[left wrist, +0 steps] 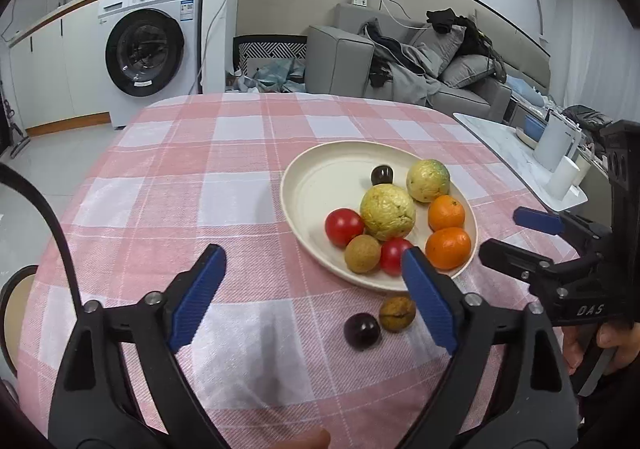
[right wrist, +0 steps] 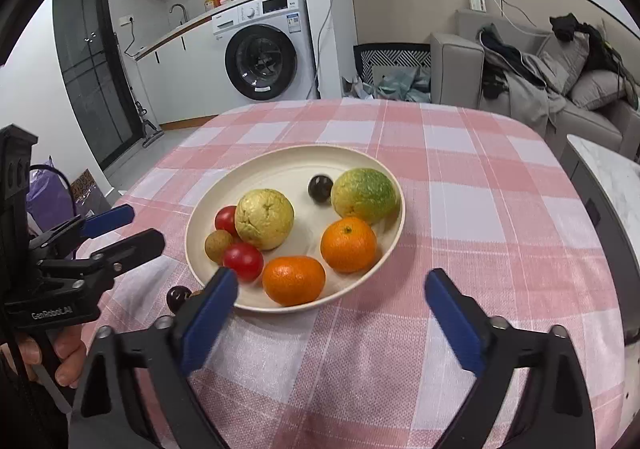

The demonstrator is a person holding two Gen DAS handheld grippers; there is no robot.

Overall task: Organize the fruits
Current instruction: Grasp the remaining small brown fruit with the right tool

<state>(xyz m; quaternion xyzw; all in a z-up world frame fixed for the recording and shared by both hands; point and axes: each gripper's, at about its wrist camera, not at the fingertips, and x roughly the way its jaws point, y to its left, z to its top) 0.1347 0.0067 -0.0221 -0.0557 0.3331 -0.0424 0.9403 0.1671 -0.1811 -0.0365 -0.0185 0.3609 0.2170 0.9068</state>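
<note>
A cream plate [left wrist: 320, 185] [right wrist: 280, 173] on the pink checked tablecloth holds two yellow-green guavas [left wrist: 387, 212] [right wrist: 264, 218], two oranges [left wrist: 448, 248] [right wrist: 294, 280], two red tomatoes [left wrist: 344, 226] [right wrist: 243, 260], a brown longan [left wrist: 362, 253] [right wrist: 218, 246] and a dark cherry [left wrist: 381, 174] [right wrist: 320, 188]. On the cloth in front of the plate lie a dark cherry [left wrist: 361, 330] [right wrist: 178, 298] and a cracked brown longan [left wrist: 397, 313]. My left gripper [left wrist: 314, 277] is open and empty, just above them. My right gripper [right wrist: 332, 301] is open and empty at the plate's near rim; it also shows in the left wrist view [left wrist: 516, 237].
A side table [left wrist: 520, 157] with a white kettle [left wrist: 554, 143] and cups stands to the right. A grey sofa [left wrist: 400, 61] and a washing machine [left wrist: 152, 49] stand behind the table. The table edge curves round at left and far side.
</note>
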